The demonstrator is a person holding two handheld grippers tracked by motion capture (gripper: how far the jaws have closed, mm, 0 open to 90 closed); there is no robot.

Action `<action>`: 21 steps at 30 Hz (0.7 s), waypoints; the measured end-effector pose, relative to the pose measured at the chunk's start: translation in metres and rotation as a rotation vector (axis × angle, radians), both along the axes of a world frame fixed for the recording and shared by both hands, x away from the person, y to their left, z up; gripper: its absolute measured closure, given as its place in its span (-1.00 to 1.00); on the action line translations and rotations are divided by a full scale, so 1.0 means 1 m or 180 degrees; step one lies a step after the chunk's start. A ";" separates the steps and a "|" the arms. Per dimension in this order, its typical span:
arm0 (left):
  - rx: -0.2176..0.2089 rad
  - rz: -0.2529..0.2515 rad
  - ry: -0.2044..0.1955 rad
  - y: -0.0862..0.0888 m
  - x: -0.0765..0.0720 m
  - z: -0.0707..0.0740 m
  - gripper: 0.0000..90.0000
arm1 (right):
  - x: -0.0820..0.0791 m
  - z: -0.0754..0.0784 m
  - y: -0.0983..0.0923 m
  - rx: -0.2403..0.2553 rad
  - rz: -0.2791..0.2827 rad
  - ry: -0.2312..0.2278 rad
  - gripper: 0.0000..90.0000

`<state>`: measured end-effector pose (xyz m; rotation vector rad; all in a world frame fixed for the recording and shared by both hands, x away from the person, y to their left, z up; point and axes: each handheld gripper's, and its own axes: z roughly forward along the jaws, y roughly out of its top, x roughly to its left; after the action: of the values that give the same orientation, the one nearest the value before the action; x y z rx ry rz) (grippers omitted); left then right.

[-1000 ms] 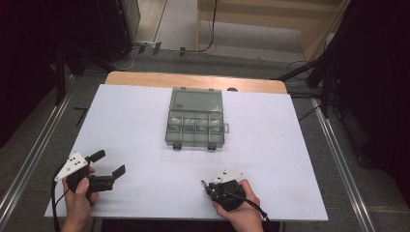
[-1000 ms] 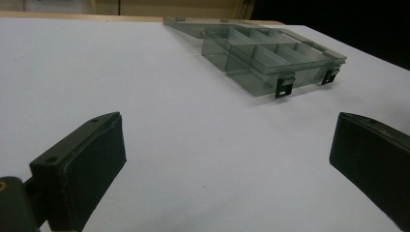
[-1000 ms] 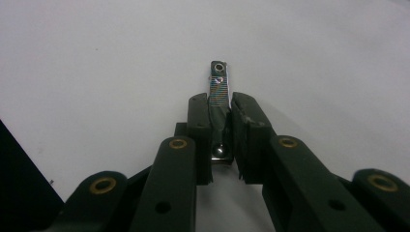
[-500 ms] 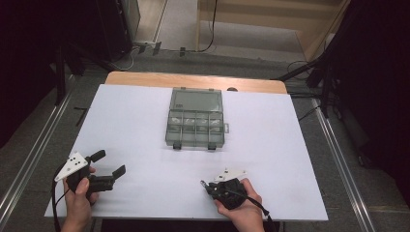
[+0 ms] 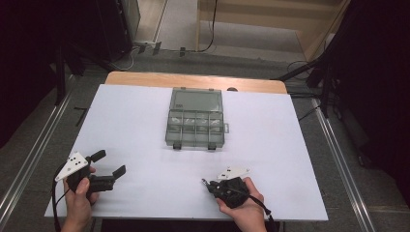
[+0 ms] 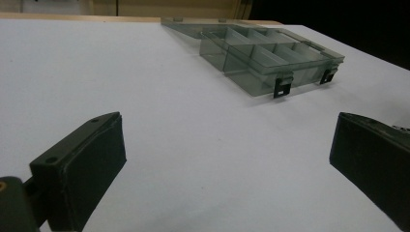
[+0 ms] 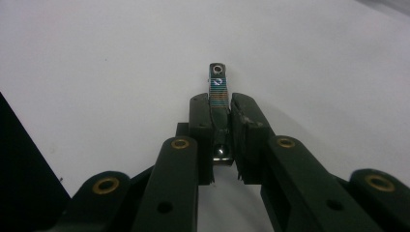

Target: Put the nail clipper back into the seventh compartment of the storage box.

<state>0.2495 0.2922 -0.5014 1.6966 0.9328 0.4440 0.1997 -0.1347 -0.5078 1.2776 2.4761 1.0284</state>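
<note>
A smoky transparent compartment box (image 5: 196, 118) lies with its lid flat open at the middle back of the white table sheet; the left gripper view has it (image 6: 270, 58) ahead to the right. My left gripper (image 5: 110, 162) is at the front left, held by a hand, jaws wide open and empty (image 6: 227, 130). At the front centre-right, a hand holds my right gripper (image 5: 206, 183). In the right gripper view it (image 7: 220, 111) is shut on a small narrow metal piece (image 7: 217, 82) with coloured stripes and a round hole at its tip, which sticks out just above the sheet.
The white sheet (image 5: 130, 125) covers a wooden table whose far edge (image 5: 193, 79) shows. Metal rails (image 5: 34, 150) run along both sides, with cables and dark stands on the floor beyond. Several of the box's compartments hold small pale parts.
The right hand has shifted very slightly with its gripper; the left gripper and the box have not moved.
</note>
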 end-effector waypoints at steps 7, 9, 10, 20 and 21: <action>0.0003 0.0001 0.0001 0.000 0.000 0.000 -1.00 | -0.001 0.002 -0.002 0.0009 -0.0023 -0.0039 0.81; 0.0005 -0.0001 0.0000 0.000 0.000 0.000 -1.00 | -0.001 0.002 -0.002 0.0013 -0.0033 -0.0048 0.81; 0.0007 -0.0002 -0.0001 0.000 0.000 0.000 -1.00 | 0.000 0.002 -0.003 0.0021 -0.0039 -0.0052 0.81; -0.0005 0.0000 0.0001 0.000 0.000 0.000 -1.00 | 0.001 0.003 -0.004 0.0010 -0.0070 -0.0050 0.81; -0.0003 0.0000 0.0004 0.000 0.000 0.000 -1.00 | 0.002 0.003 -0.004 0.0010 -0.0068 -0.0058 0.81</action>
<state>0.2494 0.2925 -0.5014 1.6961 0.9338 0.4427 0.2013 -0.1390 -0.5048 1.2870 2.4431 1.0347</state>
